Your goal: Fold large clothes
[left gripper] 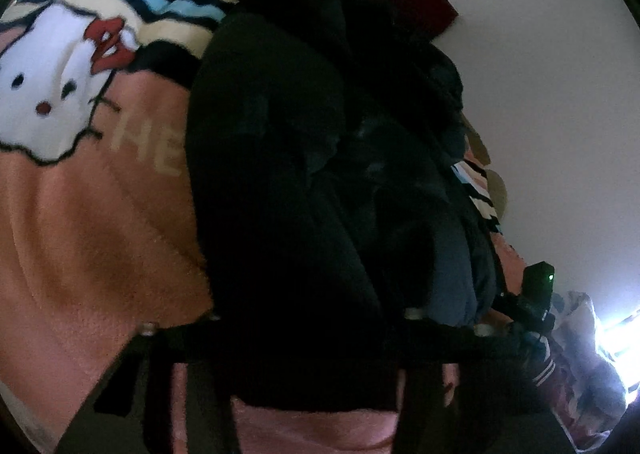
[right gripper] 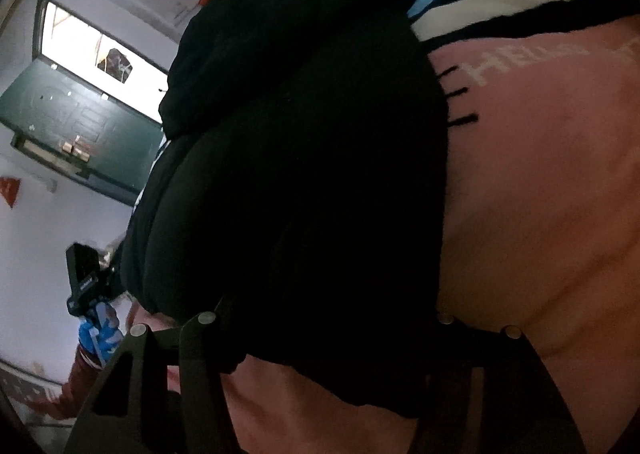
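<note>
A bulky black garment [left gripper: 288, 181] lies bunched on a bed, over a pink blanket [left gripper: 88, 238] with a white cartoon cat face [left gripper: 44, 93] and striped bands at the far end. In the left wrist view the left tongs [left gripper: 316, 366] sit at the garment's near edge, fingers buried in dark cloth; cannot tell whether they grip. In the right wrist view the right tongs [right gripper: 324, 354] sit likewise against the garment [right gripper: 304, 173], fingers hidden, state unclear. A window [right gripper: 100, 53] shows at far left.

Dark garment [left gripper: 280, 193] lies bunched on pink blanket [left gripper: 100, 234].
</note>
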Demonstrator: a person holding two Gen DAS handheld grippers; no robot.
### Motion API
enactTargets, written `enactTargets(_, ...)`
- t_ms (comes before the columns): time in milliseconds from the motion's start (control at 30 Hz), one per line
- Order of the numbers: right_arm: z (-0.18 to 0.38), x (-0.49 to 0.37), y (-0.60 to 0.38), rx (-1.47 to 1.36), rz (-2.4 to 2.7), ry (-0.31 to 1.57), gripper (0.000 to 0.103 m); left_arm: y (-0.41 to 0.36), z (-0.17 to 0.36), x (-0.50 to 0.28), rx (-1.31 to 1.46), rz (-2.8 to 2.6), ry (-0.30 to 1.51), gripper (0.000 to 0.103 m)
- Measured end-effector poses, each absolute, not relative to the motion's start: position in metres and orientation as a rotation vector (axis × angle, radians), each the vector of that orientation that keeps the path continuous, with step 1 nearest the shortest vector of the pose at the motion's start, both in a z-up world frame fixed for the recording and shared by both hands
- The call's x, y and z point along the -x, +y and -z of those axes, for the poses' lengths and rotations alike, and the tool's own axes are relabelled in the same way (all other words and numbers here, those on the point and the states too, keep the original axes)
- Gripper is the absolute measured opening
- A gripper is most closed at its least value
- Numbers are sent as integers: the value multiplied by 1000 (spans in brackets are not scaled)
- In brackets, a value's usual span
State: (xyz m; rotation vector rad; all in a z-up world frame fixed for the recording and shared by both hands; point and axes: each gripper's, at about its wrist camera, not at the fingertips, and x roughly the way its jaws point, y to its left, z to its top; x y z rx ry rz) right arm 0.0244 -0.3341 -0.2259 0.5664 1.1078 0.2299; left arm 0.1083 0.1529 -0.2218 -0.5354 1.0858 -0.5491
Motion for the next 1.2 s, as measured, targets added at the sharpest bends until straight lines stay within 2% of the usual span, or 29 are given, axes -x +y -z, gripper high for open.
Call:
enactTargets(33, 225, -26, -334, -563, -237, 1104, 43, 150, 219, -108, 526, 551, 1078, 26)
enactTargets(67, 223, -27, -333, -561, -247, 1095, 37, 144, 214, -109, 507, 555, 1068, 23)
enactTargets(100, 220, -28, -331, -556, -256, 1081, 27, 138, 209, -111, 491, 558, 1063, 21)
enactTargets(133, 216, -29, -330, -545, -265, 1064, 22, 135, 203, -110, 474, 563, 1054, 20)
enactTargets(233, 202, -30, -325, -501, -290, 1018, 18, 135, 182, -113, 484, 588, 1010, 18)
enactTargets(533, 127, -61, -343, -596, -321, 781, 17, 159, 99, -154, 613, 676, 809, 17)
enactTargets(833, 83, -134, -384, -753, -235, 640, 18, 147, 44, -253, 669, 732, 698, 17)
enactTargets(1033, 76, -210, -394, -778, -142, 594, 19, 128, 28, -335, 566, 633, 693, 17)
enactTargets(1200, 89, -284, -396, -762, -45, 597, 20, 107, 43, -414, 498, 550, 735, 17)
